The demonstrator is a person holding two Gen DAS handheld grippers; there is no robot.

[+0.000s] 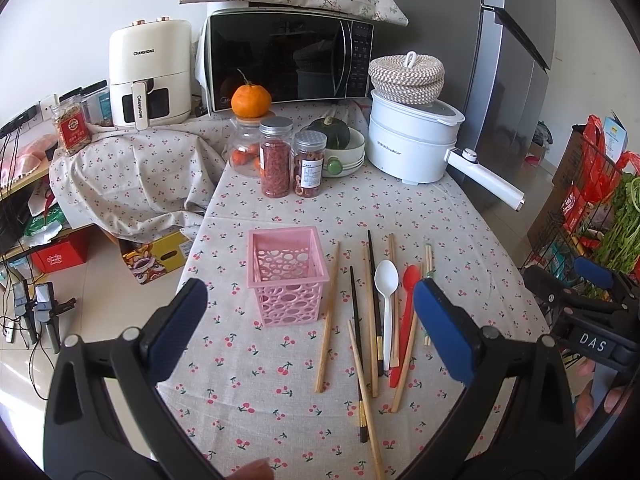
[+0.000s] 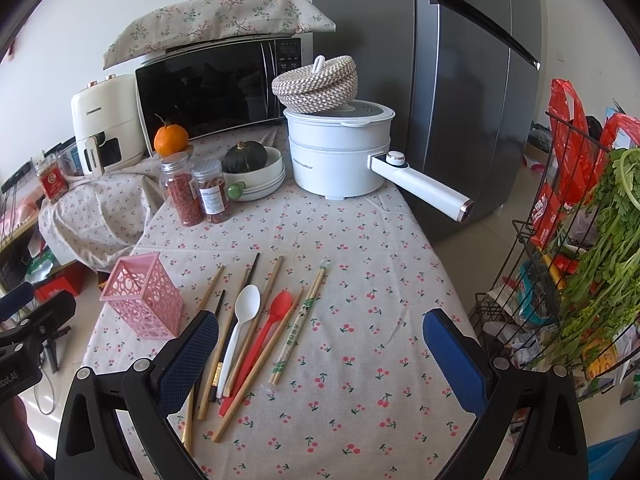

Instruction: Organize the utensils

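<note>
A pink perforated holder (image 1: 286, 276) stands empty and upright on the cherry-print tablecloth (image 1: 256, 380); it also shows in the right wrist view (image 2: 144, 300). To its right lie a white spoon (image 1: 386, 300), a red spoon (image 1: 406, 320), several wooden chopsticks (image 1: 328, 316), black chopsticks (image 1: 374, 300) and a wrapped pair (image 2: 298, 328). In the right wrist view the white spoon (image 2: 240, 324) and red spoon (image 2: 264, 332) lie side by side. My left gripper (image 1: 310, 328) is open and empty above the table's near edge. My right gripper (image 2: 320, 356) is open and empty, right of the utensils.
At the back stand a white electric pot (image 1: 408, 140) with a long handle (image 2: 420, 184), two spice jars (image 1: 276, 156), a bowl with a squash (image 1: 340, 144), a microwave (image 1: 288, 60) and an air fryer (image 1: 152, 72). A wire rack with greens (image 2: 592, 240) stands right of the table.
</note>
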